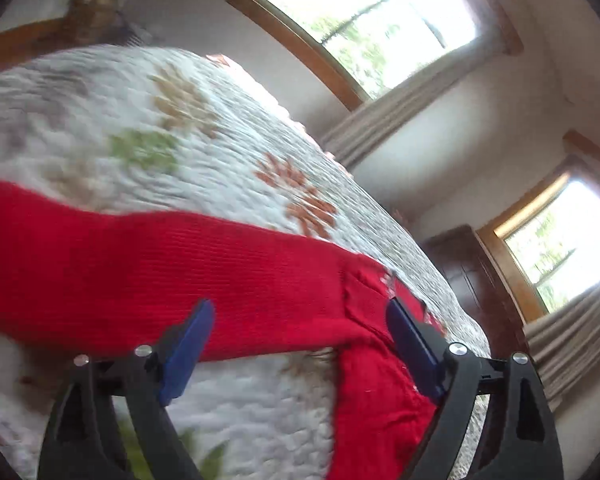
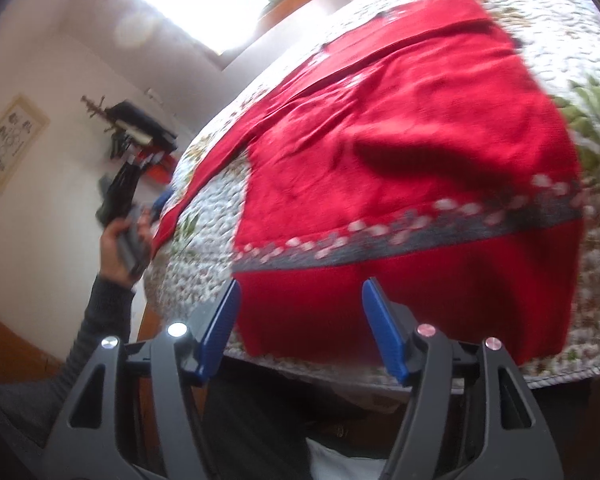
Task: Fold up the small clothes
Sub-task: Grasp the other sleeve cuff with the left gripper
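Both claws spread wide, left gripper (image 1: 300,312), right gripper (image 2: 298,292), red sweater (image 2: 400,152) on quilted bed (image 1: 148,120), curtained windows (image 1: 372,20).

The quilted bed (image 1: 228,128) lies bare beyond the red sleeve (image 1: 140,264), with open room up to the far edge below the windows (image 1: 364,28). In the right wrist view the red sweater (image 2: 412,132) covers most of the near bed, leaving strips of quilt (image 2: 204,240) free at its sides; the person's hand (image 2: 120,240) stands off the bed's left edge
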Demonstrator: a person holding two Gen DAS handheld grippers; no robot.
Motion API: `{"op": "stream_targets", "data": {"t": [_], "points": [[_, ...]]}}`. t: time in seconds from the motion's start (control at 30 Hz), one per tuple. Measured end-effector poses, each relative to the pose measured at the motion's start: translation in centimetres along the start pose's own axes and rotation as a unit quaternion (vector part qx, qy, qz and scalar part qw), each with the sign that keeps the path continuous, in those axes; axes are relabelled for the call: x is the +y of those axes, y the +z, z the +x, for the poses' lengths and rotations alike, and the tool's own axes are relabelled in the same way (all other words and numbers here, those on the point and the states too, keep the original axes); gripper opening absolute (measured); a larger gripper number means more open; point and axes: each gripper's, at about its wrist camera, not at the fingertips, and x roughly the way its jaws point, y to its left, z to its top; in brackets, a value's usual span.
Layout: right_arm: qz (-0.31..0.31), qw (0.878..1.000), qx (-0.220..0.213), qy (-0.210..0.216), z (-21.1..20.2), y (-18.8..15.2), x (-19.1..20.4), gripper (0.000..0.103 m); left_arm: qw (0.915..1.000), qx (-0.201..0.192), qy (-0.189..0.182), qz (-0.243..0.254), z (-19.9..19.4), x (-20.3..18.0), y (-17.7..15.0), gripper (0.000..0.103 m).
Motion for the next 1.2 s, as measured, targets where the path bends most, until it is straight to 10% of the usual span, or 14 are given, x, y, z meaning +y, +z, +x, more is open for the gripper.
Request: {"op": "stream_targets", "data": {"t": [0.2, 0.63, 0.87, 1.2], "points": [[-0.053, 0.997, 0.043, 0.039, 3.7, -0.2, 4.8, 0.076, 0.9917, -0.032, 0.075, -0.099, -10.8, 10.9, 1.4, 0.096], [-0.15, 0.985, 0.069, 0.055, 8.6, 1.6, 11.9, 0.079, 0.979, -0.003, 0.028, -0.202, -6.7, 17.0, 1.1, 0.096], [-0.152, 0.982, 0.08, 0.072, 10.8, 3.4, 12.4, 0.079, 0.9753, 0.027, 0.061, -0.211, -7.3, 16.2, 2.2, 0.076], [-0.115, 0.985, 0.096, 0.084, 11.0, 1.6, 10.5, 0.079, 0.9736, 0.024, 0.085, -0.211, -6.5, 15.7, 4.3, 0.076]]}}
